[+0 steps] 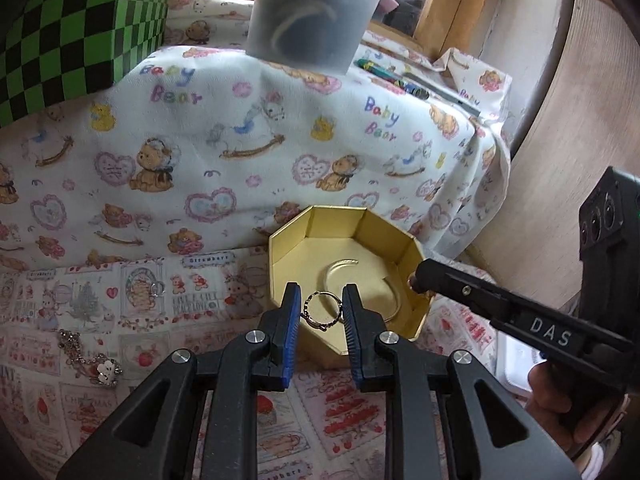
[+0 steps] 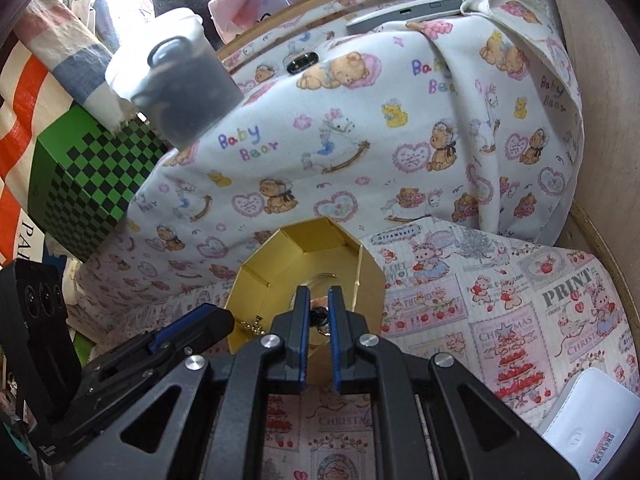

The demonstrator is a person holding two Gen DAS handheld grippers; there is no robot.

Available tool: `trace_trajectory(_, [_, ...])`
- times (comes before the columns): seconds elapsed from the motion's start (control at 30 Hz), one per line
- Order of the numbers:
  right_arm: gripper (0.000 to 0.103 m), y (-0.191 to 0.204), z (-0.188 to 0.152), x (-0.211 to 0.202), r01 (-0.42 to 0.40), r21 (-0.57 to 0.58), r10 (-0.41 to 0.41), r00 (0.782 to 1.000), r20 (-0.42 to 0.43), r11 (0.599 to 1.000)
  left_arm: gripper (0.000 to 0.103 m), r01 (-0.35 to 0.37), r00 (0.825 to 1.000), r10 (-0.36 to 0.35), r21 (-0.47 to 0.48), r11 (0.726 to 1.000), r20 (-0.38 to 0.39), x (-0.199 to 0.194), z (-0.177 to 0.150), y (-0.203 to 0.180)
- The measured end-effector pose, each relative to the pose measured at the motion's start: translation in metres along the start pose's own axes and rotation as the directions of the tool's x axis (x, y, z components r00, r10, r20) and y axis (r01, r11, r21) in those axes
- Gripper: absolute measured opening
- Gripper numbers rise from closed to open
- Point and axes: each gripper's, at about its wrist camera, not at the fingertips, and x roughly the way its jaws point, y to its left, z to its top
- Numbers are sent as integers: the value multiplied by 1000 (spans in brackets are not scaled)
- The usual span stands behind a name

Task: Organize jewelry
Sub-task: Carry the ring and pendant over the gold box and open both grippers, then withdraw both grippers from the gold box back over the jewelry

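Left wrist view: the left gripper (image 1: 322,310) hangs over the near rim of a gold octagonal box (image 1: 414,254), its blue pads pinching a thin ring (image 1: 322,308) with a small beaded chain on its edge. A curved silver bangle (image 1: 338,268) lies on the box floor. The right gripper (image 1: 418,278) reaches in from the right, its tip at the box's right wall. On the printed cloth (image 1: 120,280) to the left lie a sparkly charm chain (image 1: 90,356) and a small ring (image 1: 157,288), well apart from the box.

Right wrist view: the right gripper (image 2: 319,312) sits above the gold box (image 2: 256,276), its jaws nearly together on a small dark item (image 2: 319,314); it is too cramped and shadowed to tell what it is. The left gripper (image 2: 208,322) enters from the left with a bit of chain (image 2: 252,326) showing at its tip.
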Motion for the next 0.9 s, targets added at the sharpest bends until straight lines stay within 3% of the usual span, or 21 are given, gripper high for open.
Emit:
trace_trajectory(0.13, [9, 0, 3, 4, 4, 5, -4, 1000, -2, 1000, 21, -17, 1000, 17, 11, 1000, 3, 1, -3, -2])
trace_trajectory(0.37, [9, 3, 3, -4, 27, -12, -26, 999, 23, 1000, 35, -66, 997, 65, 30, 997, 32, -8, -3, -5])
trace_trajectory(0.5, [9, 7, 3, -14, 44, -31, -42, 998, 56, 999, 51, -139, 986, 133, 51, 989, 102, -38, -3, -4])
trace_trajectory(0.63, [14, 17, 2, -24, 46, -61, -41, 995, 88, 997, 65, -251, 954, 226, 111, 962, 199, -76, -6, -3])
trace_trajectory(0.8, [19, 33, -3, -30, 43, -107, -31, 994, 109, 993, 69, -243, 949, 232, 29, 969, 213, -114, -6, 19])
trace_trajectory(0.9, [21, 39, -6, -32, 48, -132, -32, 992, 119, 990, 70, -261, 937, 256, -11, 965, 239, -134, -6, 31])
